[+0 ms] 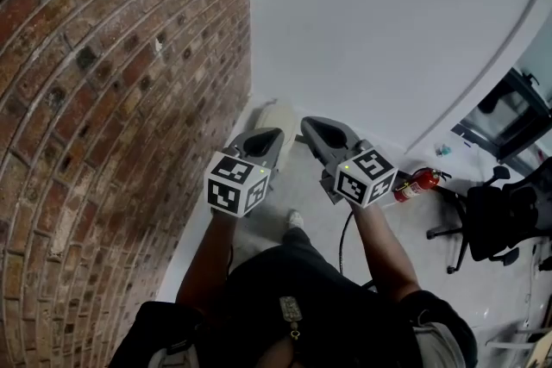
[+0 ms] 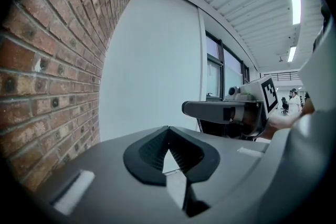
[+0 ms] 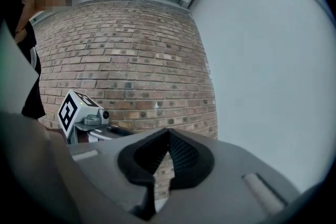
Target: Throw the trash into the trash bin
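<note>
The left gripper [image 1: 263, 136] and right gripper [image 1: 321, 127] are held with jaws closed on nothing, a pale object [image 1: 274, 110] (perhaps the bin) lying just beyond, nearer the left.

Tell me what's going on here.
A person stands in a corner between a brick wall and a white wall, with a gripper in each hand. The left gripper and right gripper are held side by side, both shut with nothing in them. No trash or bin is clearly in view; a pale thing lies on the floor ahead, too unclear to name. An extinguisher and a chair are off to the right.
</note>
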Motion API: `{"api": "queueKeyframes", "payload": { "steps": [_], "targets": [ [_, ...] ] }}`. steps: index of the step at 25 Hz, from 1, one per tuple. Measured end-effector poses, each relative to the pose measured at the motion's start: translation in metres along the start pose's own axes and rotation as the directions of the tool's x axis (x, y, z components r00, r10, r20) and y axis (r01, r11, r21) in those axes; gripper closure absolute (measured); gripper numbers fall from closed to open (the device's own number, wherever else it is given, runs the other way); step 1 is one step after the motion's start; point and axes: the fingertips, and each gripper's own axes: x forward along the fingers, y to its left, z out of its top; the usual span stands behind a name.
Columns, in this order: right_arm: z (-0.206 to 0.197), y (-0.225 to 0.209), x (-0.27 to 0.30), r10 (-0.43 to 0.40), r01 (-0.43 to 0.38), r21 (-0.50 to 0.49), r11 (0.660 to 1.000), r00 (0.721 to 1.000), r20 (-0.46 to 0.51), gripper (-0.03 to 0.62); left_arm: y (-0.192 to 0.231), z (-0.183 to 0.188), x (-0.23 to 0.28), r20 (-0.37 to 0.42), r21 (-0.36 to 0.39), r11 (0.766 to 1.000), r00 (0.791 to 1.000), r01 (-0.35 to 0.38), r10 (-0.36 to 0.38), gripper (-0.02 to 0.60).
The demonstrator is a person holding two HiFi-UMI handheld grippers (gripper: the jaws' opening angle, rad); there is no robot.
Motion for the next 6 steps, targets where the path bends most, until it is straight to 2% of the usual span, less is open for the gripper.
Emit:
{"api": "queueKeyframes", "payload": {
  "steps": [6],
  "targets": [
    [-0.0006,0.0032,0.0023,0.008,-0.008,-0.002,1.000,1.000,-0.004,0.592,0.0008,-0.0004,-0.0009,-0.007,0.015,1.000,1.000,-0.002,0.002,0.575]
  ]
}}
